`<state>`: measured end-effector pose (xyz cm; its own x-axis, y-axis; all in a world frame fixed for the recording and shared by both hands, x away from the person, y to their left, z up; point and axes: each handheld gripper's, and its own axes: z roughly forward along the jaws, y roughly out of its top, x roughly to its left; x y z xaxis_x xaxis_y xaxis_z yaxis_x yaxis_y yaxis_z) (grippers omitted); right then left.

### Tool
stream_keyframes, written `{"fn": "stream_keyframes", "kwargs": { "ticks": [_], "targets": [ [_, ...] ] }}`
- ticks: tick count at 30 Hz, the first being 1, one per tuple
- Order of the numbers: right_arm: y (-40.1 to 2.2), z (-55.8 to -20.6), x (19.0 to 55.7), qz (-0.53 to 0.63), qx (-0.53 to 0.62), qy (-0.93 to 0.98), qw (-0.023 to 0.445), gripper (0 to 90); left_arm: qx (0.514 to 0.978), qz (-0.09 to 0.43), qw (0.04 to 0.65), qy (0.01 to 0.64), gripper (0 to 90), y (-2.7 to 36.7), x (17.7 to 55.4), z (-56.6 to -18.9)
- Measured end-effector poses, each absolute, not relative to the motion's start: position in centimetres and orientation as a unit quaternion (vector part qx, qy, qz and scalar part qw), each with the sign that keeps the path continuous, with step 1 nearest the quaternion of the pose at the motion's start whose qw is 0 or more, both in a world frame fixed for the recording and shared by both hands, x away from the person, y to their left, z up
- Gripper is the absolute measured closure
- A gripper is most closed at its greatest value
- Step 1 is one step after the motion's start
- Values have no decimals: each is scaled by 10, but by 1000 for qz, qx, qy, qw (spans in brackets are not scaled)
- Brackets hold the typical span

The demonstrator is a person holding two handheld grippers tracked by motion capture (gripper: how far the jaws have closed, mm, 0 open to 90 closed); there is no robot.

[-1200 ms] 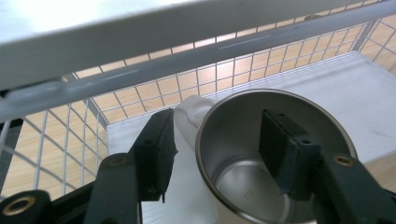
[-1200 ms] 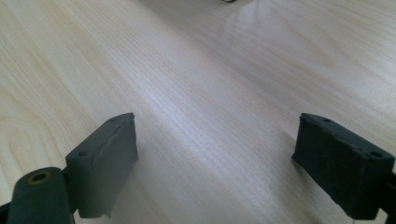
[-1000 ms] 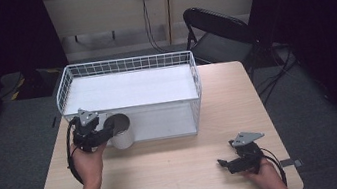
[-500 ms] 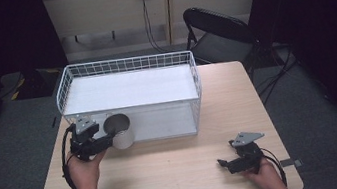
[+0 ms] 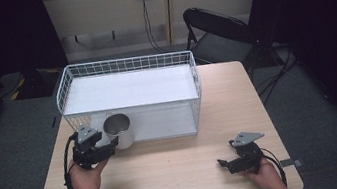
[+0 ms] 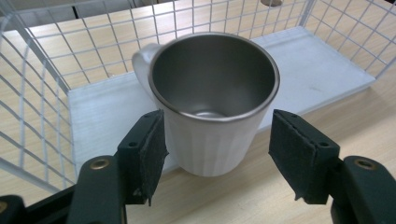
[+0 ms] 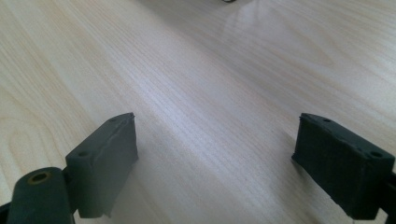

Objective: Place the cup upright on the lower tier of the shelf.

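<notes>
A white mug with a steel inside stands upright on the wooden table, just in front of the white wire basket. My left gripper is at its near left side. In the left gripper view the mug sits between the two pads: the left pad is right at its wall, the right pad stands clear of it. These jaws have just been opening with the mug between them. My right gripper rests open at the near right, and only bare tabletop lies between its pads.
The basket has a flat white floor and takes up the far middle of the table. A black folding chair stands behind the table's far right corner. Cables trail from both grippers toward the near edge.
The left gripper has drawn back toward the near left and lower, away from the mug. Its jaws stand wider. The mug stays upright on the table. The right gripper has not moved.
</notes>
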<state>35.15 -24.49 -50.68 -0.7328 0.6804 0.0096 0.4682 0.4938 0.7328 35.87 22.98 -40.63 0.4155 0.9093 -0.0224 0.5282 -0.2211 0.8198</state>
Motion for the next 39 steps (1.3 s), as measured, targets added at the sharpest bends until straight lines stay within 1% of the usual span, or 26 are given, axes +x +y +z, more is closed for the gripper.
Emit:
{"fn": "stream_keyframes", "kwargs": {
  "ticks": [15,27,31,34,36,39],
  "targets": [
    [-245,-507,351,374,337,852,142,124,744,236,386,492,354,221,365,-428],
    [-245,-507,351,374,337,852,142,124,741,249,381,494,360,220,370,-431],
    [-245,-507,351,374,337,852,142,124,740,248,381,495,383,219,372,-432],
    [-245,-507,351,374,337,852,142,124,739,247,385,495,435,219,374,-433],
    [-245,-507,351,374,337,852,142,124,739,248,384,495,436,218,375,-433],
    [-245,-507,351,374,337,852,142,124,740,247,384,494,464,217,377,-434]
  ]
}}
